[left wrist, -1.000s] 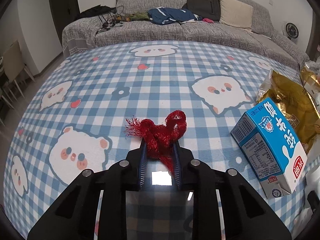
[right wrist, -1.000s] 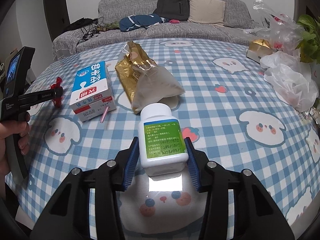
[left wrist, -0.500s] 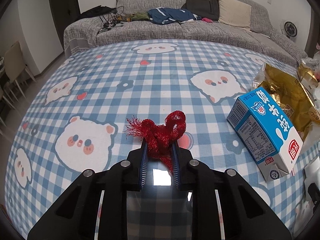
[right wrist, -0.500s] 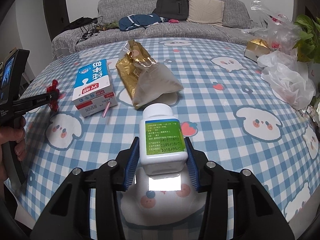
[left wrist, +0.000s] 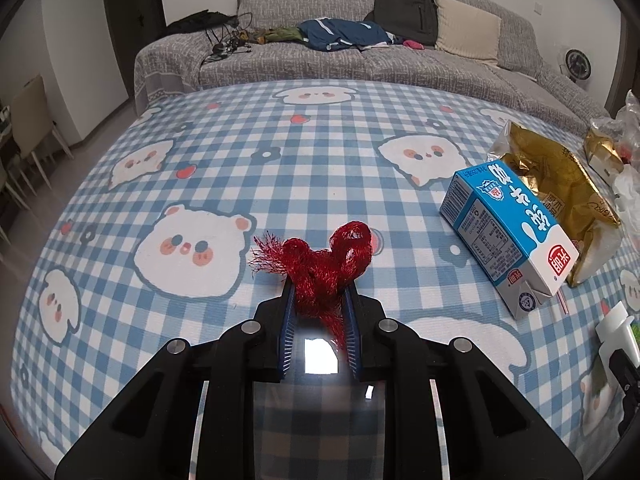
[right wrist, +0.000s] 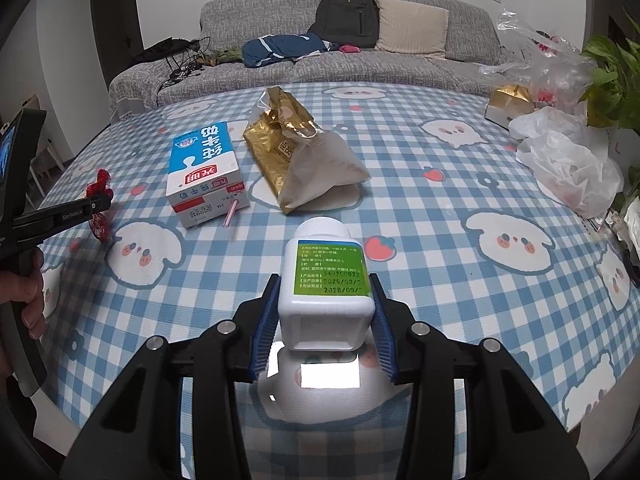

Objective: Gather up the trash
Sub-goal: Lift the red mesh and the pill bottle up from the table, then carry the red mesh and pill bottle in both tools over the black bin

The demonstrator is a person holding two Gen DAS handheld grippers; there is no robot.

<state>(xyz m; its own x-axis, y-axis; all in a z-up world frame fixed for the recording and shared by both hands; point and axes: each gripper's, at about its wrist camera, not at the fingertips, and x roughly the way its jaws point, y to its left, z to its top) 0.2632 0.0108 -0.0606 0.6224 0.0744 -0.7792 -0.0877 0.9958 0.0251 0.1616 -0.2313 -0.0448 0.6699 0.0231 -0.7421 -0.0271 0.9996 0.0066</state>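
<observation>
A crumpled red mesh net [left wrist: 320, 268] is pinched in my left gripper [left wrist: 318, 292], which is shut on it and held above the checked tablecloth [left wrist: 224, 152]. The same red net [right wrist: 98, 200] and the left gripper [right wrist: 94, 206] show at the left edge of the right wrist view, in a person's hand. My right gripper [right wrist: 326, 296] is shut on a white pill bottle with a green label [right wrist: 326, 280], lifted over the table. A blue milk carton [right wrist: 204, 172] lies on its side beside a gold snack bag [right wrist: 296, 156].
A pink straw [right wrist: 231, 214] lies by the carton. White plastic bags [right wrist: 568, 160], a small gold box [right wrist: 510, 100] and a green plant [right wrist: 612, 76] crowd the table's right side. A grey sofa [left wrist: 360, 60] with a backpack and clothes stands behind.
The left gripper with the red net has drifted sideways, so the milk carton and gold bag show further left in its view. The right gripper keeps the bottle almost still.
</observation>
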